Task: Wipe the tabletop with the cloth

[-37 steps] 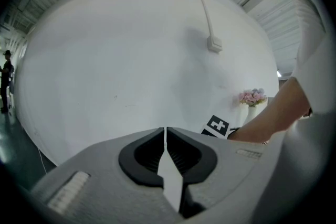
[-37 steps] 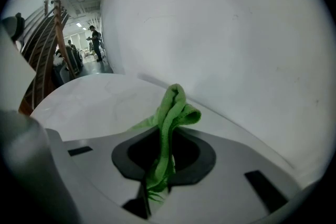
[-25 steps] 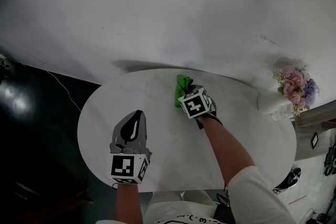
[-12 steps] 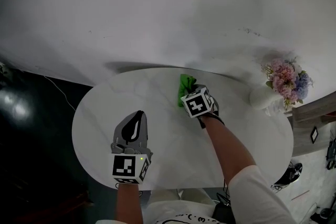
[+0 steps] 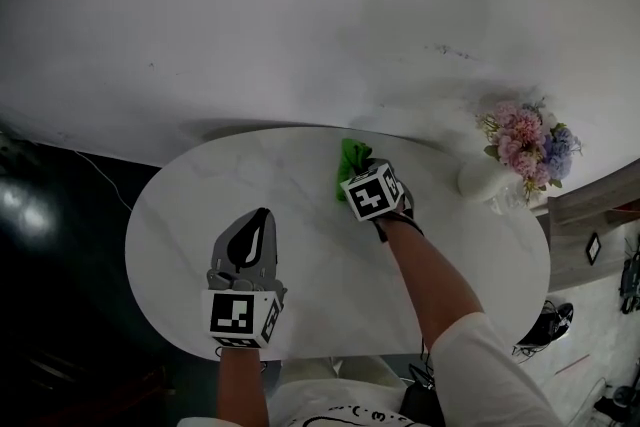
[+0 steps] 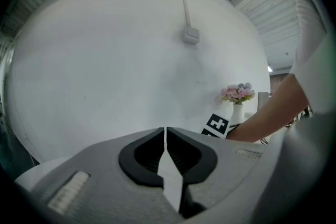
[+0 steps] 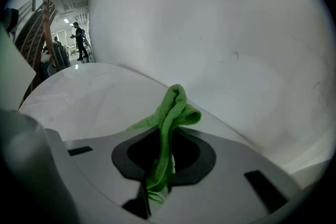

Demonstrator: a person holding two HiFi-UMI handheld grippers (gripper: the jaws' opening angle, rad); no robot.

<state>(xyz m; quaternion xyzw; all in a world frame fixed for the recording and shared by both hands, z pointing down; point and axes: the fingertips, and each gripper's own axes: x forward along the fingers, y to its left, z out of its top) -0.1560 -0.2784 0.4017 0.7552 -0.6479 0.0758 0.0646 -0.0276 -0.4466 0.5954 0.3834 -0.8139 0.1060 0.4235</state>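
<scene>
Counter (image 5: 200, 205): white stone-look top, faint grey veining, smooth, low sheen.
Cloth (image 5: 351, 160): green, soft napped textile, crumpled.
Left gripper (image 6: 166, 136), right gripper (image 5: 357, 177): grey matt plastic shells, black ribbed linings on jaws.
Wall (image 5: 300, 15): white, matt.
Floor (image 5: 40, 215): dark, glossy.

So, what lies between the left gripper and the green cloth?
Only bare white marbled tabletop separates the left gripper from the green cloth, as the head view shows.

Pink flowers (image 5: 522, 137) in white vase (image 5: 481, 181), dark floor (image 5: 55, 255)
</scene>
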